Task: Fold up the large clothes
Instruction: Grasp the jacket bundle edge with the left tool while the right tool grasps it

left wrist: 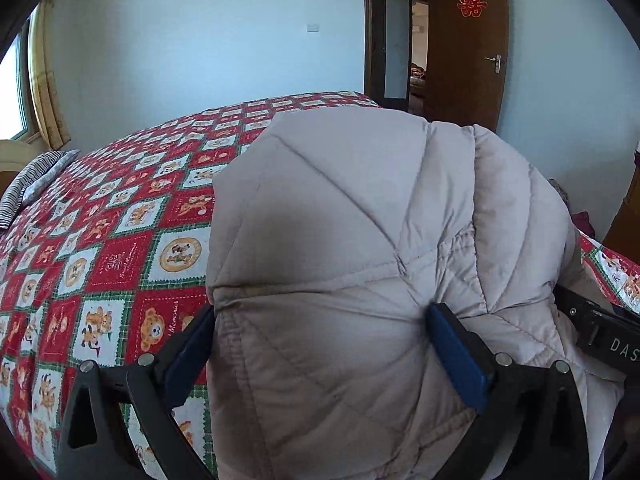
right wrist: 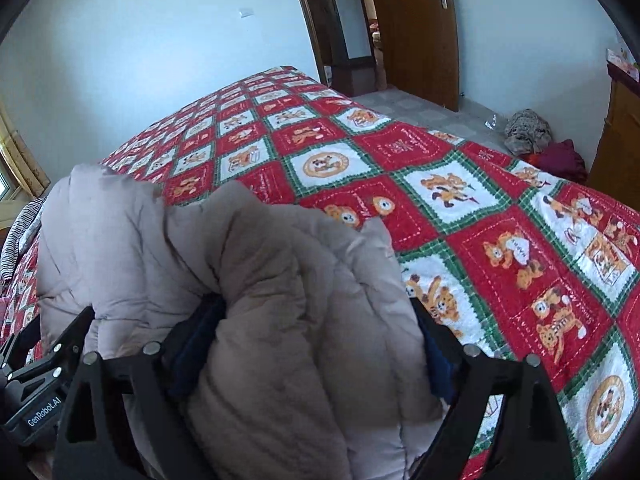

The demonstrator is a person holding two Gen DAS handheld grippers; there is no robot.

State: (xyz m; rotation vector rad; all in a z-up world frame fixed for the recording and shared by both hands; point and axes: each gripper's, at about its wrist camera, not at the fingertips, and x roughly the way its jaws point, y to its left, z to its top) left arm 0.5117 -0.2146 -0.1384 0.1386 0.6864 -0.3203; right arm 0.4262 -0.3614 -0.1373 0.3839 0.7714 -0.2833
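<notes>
A thick beige quilted puffer jacket (left wrist: 360,240) lies bundled over the near part of the bed. My left gripper (left wrist: 324,332) stands wide with a fat wad of the jacket between its blue pads (left wrist: 456,356), and both pads dent the fabric. In the right wrist view another folded bulge of the jacket (right wrist: 304,312) fills my right gripper (right wrist: 316,344). There the blue pads (right wrist: 192,344) sit pressed into the padding, which swells over them. The other gripper's black body (left wrist: 608,340) shows at the right edge of the left wrist view.
The bed has a red, green and white bear-patterned quilt (right wrist: 460,208). A striped pillow (left wrist: 28,188) lies at its far left. A pile of clothes (right wrist: 540,140) sits on the floor by a wooden cabinet (right wrist: 616,140). A brown door (left wrist: 468,52) stands open behind.
</notes>
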